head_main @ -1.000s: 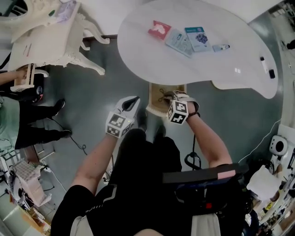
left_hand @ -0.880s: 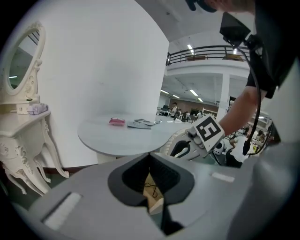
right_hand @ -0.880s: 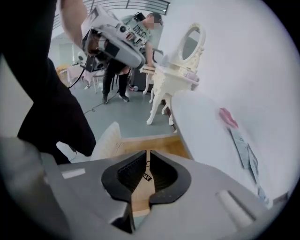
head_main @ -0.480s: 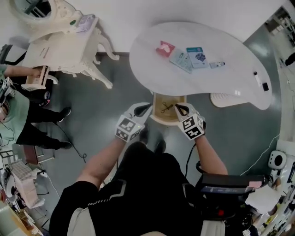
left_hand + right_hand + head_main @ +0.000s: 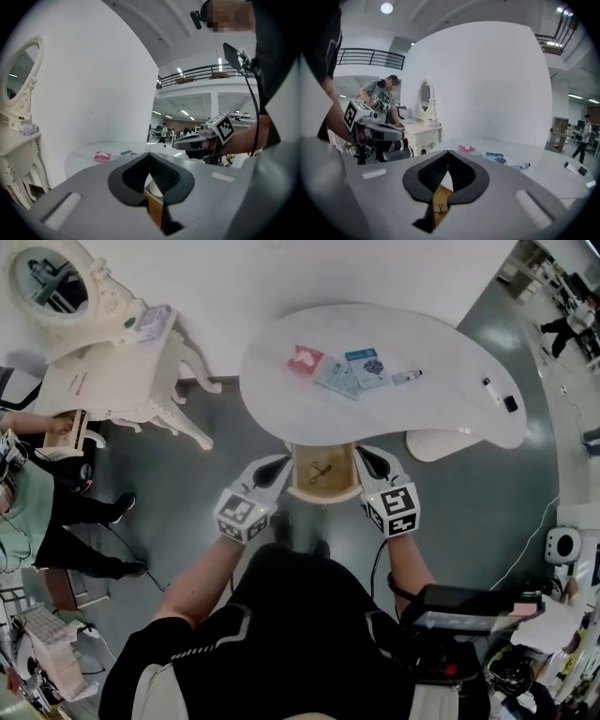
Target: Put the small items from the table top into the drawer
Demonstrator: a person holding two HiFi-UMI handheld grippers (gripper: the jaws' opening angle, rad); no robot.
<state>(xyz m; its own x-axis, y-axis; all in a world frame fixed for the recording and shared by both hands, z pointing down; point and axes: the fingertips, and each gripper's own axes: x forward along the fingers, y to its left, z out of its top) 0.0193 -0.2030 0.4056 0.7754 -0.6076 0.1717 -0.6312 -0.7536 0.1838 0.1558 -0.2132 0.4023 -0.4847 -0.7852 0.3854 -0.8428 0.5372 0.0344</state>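
An open wooden drawer [image 5: 324, 496] sticks out from under the white table [image 5: 441, 343], and a small dark wire-like item [image 5: 321, 470] lies in it. On the table lie a red packet [image 5: 305, 358], two blue packets [image 5: 370, 365], a small pen-like item [image 5: 407, 377] and two black items [image 5: 510, 403]. My left gripper [image 5: 279, 463] sits at the drawer's left side, shut and empty. At the drawer's right side my right gripper [image 5: 361, 454] is also shut and empty. Below the shut tips of the right gripper [image 5: 448, 153], the drawer's wood and the dark item [image 5: 439, 209] show.
An ornate white dressing table with a mirror [image 5: 112, 371] stands to the left, with a person [image 5: 37, 512] beside it. A white perforated object [image 5: 441, 442] sits under the table's right part. A cable [image 5: 155, 535] runs over the grey floor.
My right gripper has moved off the drawer to its right side. The dark item that was at its tips now lies in the drawer. The left gripper stays by the left side.
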